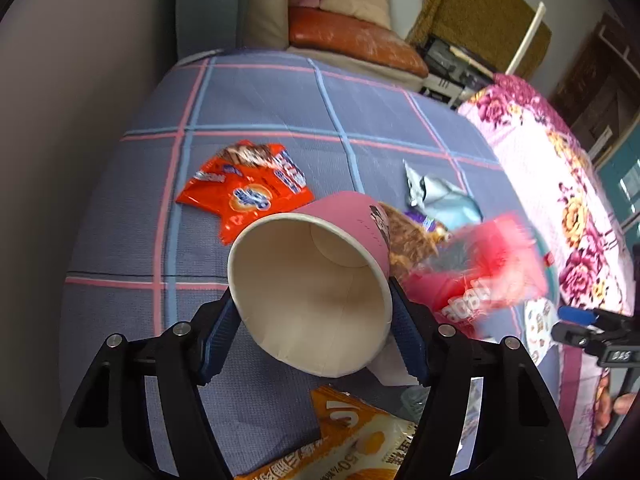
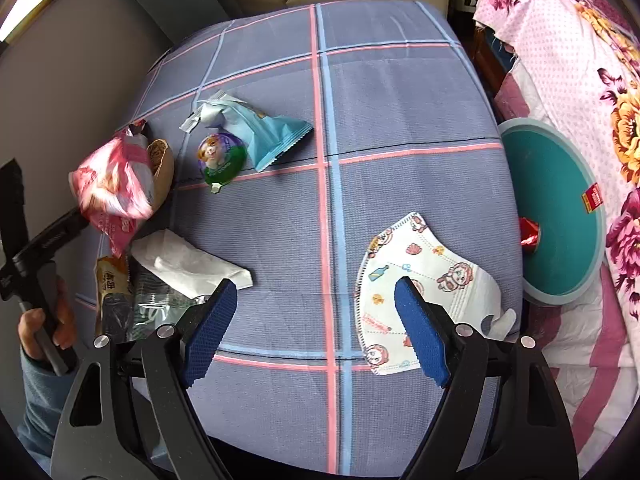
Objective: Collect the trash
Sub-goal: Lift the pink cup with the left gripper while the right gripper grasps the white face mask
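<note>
My left gripper point(image 1: 312, 308) is shut on a pink paper cup point(image 1: 316, 280), its white mouth facing the camera, held above the checked cloth. A blurred red wrapper point(image 1: 488, 272) hangs in the air to the cup's right; it also shows as a pink blur point(image 2: 114, 188) in the right wrist view. My right gripper point(image 2: 316, 312) is open and empty over the cloth. A printed child's face mask point(image 2: 428, 284) lies by its right finger, a white tissue point(image 2: 188, 260) by its left. An orange wrapper point(image 1: 248, 192), a light blue wrapper point(image 2: 264, 132) and a round lid point(image 2: 220, 156) lie farther off.
The table point(image 2: 400, 92) has a blue checked cloth. A teal round bin point(image 2: 556, 208) stands off its right edge beside a floral bedspread point(image 2: 580, 60). A yellow snack pack point(image 1: 352, 444) lies under the left gripper. A sofa point(image 1: 352, 36) stands beyond the table.
</note>
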`<control>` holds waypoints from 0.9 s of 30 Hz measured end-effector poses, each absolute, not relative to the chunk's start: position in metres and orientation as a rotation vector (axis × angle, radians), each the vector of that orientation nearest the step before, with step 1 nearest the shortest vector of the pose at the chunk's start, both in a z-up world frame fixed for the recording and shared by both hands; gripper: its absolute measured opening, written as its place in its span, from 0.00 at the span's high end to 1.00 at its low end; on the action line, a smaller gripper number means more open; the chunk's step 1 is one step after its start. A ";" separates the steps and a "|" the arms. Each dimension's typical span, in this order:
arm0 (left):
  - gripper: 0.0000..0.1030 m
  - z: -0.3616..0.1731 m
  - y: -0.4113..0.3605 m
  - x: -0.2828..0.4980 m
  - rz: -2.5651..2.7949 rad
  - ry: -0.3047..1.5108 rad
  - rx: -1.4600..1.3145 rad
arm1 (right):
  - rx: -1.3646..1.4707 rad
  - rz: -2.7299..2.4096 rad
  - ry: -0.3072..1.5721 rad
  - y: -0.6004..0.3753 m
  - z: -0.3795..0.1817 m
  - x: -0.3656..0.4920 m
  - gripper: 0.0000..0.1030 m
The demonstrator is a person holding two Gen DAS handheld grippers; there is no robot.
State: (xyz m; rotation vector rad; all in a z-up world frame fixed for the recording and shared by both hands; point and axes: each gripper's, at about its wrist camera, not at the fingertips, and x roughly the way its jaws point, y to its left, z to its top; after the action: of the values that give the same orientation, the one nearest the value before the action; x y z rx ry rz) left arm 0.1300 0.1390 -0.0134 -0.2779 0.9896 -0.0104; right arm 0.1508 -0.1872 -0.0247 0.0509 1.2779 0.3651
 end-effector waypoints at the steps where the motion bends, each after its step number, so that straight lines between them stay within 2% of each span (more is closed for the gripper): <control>1: 0.32 -0.009 0.141 0.128 -0.005 0.975 -0.290 | 0.046 0.364 1.278 -0.188 -0.027 0.150 0.25; 5: 0.32 0.015 0.148 0.117 0.000 0.898 -0.337 | 0.023 0.365 1.273 -0.186 -0.035 0.149 0.27; 8: 0.32 0.028 0.144 0.115 -0.030 0.866 -0.350 | 0.005 0.365 1.287 -0.185 -0.043 0.152 0.38; 20: 0.32 0.042 0.095 0.129 -0.177 0.859 -0.335 | -0.098 0.315 1.295 -0.189 -0.070 0.157 0.40; 21: 0.32 0.042 0.092 0.129 -0.181 0.859 -0.335 | -0.121 0.314 1.282 -0.187 -0.070 0.156 0.43; 22: 0.32 0.042 0.090 0.130 -0.183 0.859 -0.335 | -0.135 0.298 1.270 -0.188 -0.069 0.157 0.58; 23: 0.32 0.042 0.088 0.129 -0.186 0.858 -0.335 | -0.128 0.287 1.263 -0.192 -0.067 0.158 0.81; 24: 0.32 0.043 0.085 0.130 -0.190 0.859 -0.335 | -0.061 0.304 1.276 -0.201 -0.066 0.162 0.89; 25: 0.32 0.044 0.083 0.130 -0.194 0.859 -0.331 | -0.010 0.320 1.293 -0.207 -0.067 0.163 0.95; 27: 0.32 0.046 0.079 0.130 -0.203 0.859 -0.323 | 0.018 0.325 1.292 -0.213 -0.066 0.164 0.95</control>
State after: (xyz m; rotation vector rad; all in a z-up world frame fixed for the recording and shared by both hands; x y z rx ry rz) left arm 0.1296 0.0788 0.0458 -0.3234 0.8586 -0.2026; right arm 0.1639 -0.2127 -0.0656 0.0179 1.2919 0.3248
